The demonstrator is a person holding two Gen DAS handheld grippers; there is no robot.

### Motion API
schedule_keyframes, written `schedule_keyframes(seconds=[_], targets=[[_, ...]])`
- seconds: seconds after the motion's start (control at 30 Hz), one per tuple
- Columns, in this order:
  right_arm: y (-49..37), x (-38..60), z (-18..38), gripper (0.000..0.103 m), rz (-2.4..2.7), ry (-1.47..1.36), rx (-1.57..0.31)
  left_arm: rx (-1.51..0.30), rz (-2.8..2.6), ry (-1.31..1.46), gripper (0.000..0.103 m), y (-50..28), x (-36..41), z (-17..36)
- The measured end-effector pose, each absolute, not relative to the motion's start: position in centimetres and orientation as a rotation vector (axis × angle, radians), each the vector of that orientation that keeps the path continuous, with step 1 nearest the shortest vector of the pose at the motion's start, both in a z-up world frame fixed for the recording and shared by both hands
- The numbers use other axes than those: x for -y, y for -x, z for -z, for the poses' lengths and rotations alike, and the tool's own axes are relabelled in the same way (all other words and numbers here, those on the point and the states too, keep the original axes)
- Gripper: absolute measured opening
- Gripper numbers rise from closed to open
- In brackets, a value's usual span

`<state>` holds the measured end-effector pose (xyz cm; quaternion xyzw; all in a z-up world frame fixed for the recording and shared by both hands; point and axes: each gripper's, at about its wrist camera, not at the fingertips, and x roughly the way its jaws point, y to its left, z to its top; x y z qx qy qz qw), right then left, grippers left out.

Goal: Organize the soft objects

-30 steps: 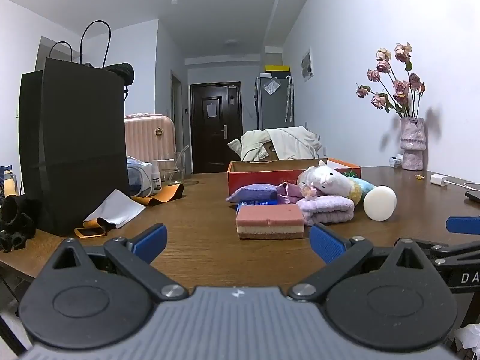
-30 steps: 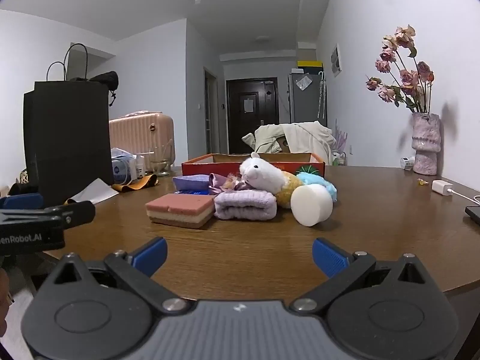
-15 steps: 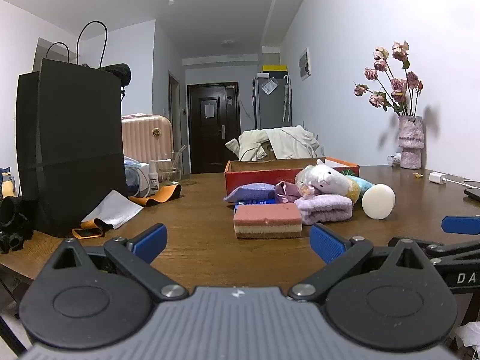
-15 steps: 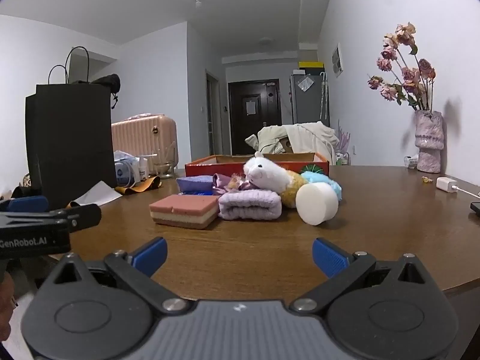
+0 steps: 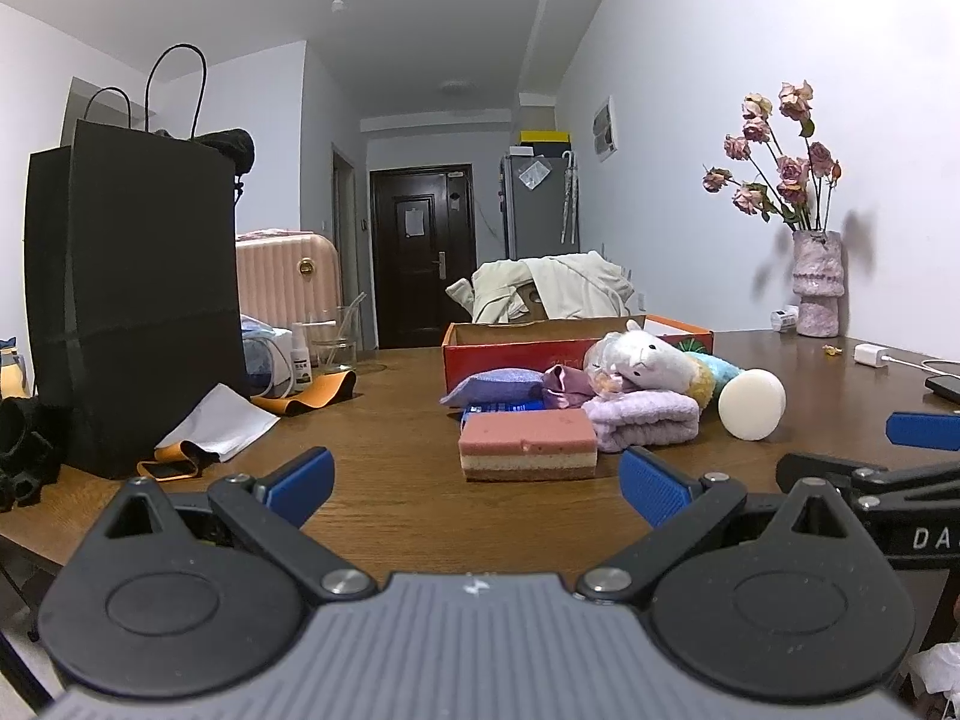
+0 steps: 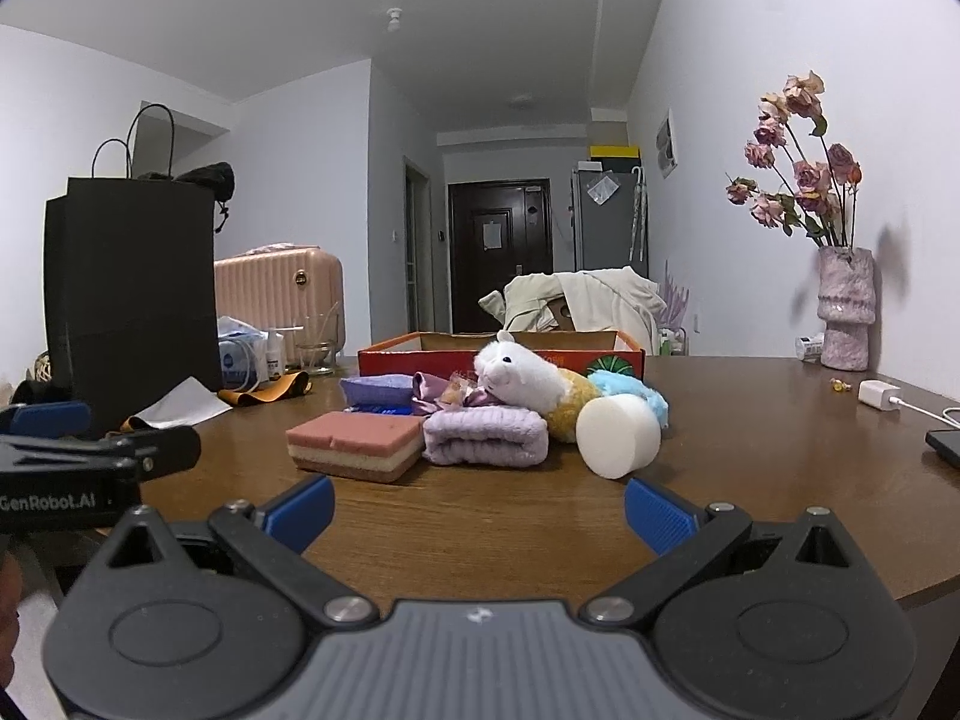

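Both grippers nearer; sponge (image 5: pixel 528 443) flat, long axis left-right.

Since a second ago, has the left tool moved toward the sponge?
Yes. The layered sponge looms slightly larger and lower against the red box; the left tool edged forward.

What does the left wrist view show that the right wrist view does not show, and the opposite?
Only the left wrist view shows black gear at the table's left edge and the right gripper from the side. Only the right wrist view shows the left gripper from the side, with its GenRobot.AI label. Both show the layered sponge, the lilac towel, the white cylinder and the red box.
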<state>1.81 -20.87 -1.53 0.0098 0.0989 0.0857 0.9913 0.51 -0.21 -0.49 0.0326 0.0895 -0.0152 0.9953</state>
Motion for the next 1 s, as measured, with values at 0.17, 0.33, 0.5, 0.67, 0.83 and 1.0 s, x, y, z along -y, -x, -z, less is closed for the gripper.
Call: schedule_keyframes(seconds=[0.17,0.33,0.5,0.67,0.83,1.0], targets=[[-1.9,21.0,1.6,0.103,-0.189,-0.029,-0.203,-0.196,0.027,-0.049,0.103,-0.9,-0.3,0.2],[-1.6,21.8,1.1,0.103,-0.175,-0.046,-0.189,-0.184,0.016,-0.045,0.103,-0.9,-0.2,-0.1],[-1.6,22.2,1.4,0.103,-0.183,-0.065,-0.183,-0.181,0.025,-0.041,0.103,-0.9,0.0,0.0],[-1.8,22.0,1.7,0.103,-0.174,-0.056,-0.197,-0.177,0.022,-0.042,0.103,-0.7,0.0,0.0],[-2.1,21.8,2.0,0.103,-0.185,-0.063,-0.208,-0.171,0.022,-0.044,0.103,-0.8,-0.1,0.0],[-2.1,21.7,2.1,0.103,-0.192,-0.061,-0.209,-0.176,0.022,-0.047,0.103,-0.9,-0.1,0.2]])
